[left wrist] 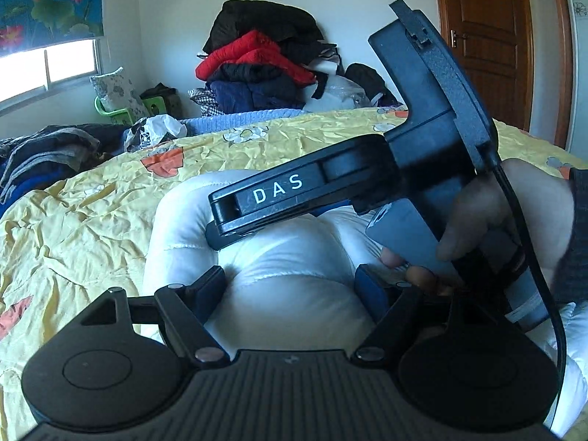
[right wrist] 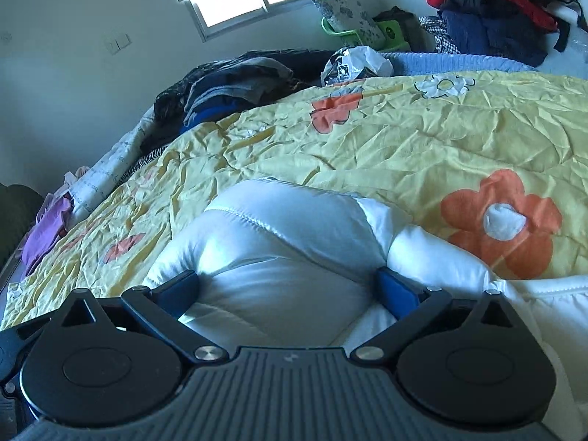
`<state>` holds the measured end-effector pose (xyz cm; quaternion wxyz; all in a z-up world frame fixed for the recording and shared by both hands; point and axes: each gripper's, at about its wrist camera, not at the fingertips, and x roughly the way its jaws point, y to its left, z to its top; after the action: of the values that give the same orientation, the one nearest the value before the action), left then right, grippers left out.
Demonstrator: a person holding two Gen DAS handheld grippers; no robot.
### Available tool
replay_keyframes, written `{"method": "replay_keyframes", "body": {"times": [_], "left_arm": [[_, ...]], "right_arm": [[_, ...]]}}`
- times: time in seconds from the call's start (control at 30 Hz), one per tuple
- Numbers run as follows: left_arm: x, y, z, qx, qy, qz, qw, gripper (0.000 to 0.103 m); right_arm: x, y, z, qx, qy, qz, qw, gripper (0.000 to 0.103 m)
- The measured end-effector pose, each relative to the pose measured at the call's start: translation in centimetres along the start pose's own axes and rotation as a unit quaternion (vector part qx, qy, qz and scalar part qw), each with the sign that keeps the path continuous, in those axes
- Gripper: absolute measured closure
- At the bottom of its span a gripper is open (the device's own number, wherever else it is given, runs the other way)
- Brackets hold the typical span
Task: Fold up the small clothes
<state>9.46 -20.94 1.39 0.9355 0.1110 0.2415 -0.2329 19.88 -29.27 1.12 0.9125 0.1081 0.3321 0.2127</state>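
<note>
Your white quilted puffer jacket [right wrist: 294,242] lies bunched on the yellow floral bedspread [right wrist: 404,128]. Both the left gripper [left wrist: 294,286] and right gripper [right wrist: 294,290] stand wide, straddling padding, apparently unclamped.

We cannot see the whole white padded garment [left wrist: 286,275]: in the left wrist view the right gripper [left wrist: 290,202] and the hand [left wrist: 514,213] holding it cover its far and right parts, and the left gripper [left wrist: 290,286] hides its near edge. In the right wrist view the garment runs off the right edge. We cannot tell whether either gripper's pads press into the padding or merely flank it. The pile of clothes [right wrist: 496,11] is cut off at the top, and the purple cloth [right wrist: 47,231] stays too blurred to identify.
</note>
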Motion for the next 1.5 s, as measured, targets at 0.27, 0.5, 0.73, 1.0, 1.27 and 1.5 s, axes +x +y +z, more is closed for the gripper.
{"method": "replay_keyframes", "body": {"times": [0.27,0.5,0.73,1.0,1.27,1.5], "left_arm": [[-0.2,-0.9,-0.2,0.017,-0.01,0.017,0.9997,0.024],[-6.8,0.8,0.3,0.036,-0.101,0.035,0.9936,0.018],[-4.5,11.6,1.0,-0.22,0.018,-0.045,0.9743,0.002],[1.4,13.3,0.1,-0.332,0.112,-0.163,0.9223,0.013],[-0.7,13.5,1.5,-0.301,0.088,-0.126,0.9412,0.053],[-2.8,18.2,1.6,-0.291,0.071,-0.042,0.9531,0.051]], "right_arm": [[0.0,0.5,0.0,-0.013,-0.005,-0.012,1.0,0.003],[-8.0,0.4,-0.4,0.068,-0.082,-0.031,0.994,0.005],[-18.0,-6.0,-3.5,0.16,-0.079,-0.107,0.978,0.001],[-15.3,-11.1,-7.4,0.309,-0.016,-0.014,0.951,0.013],[-11.0,-9.4,-5.5,0.284,0.003,0.033,0.958,0.07],[-4.3,-5.7,-2.3,0.26,0.014,0.08,0.962,0.071]]}}
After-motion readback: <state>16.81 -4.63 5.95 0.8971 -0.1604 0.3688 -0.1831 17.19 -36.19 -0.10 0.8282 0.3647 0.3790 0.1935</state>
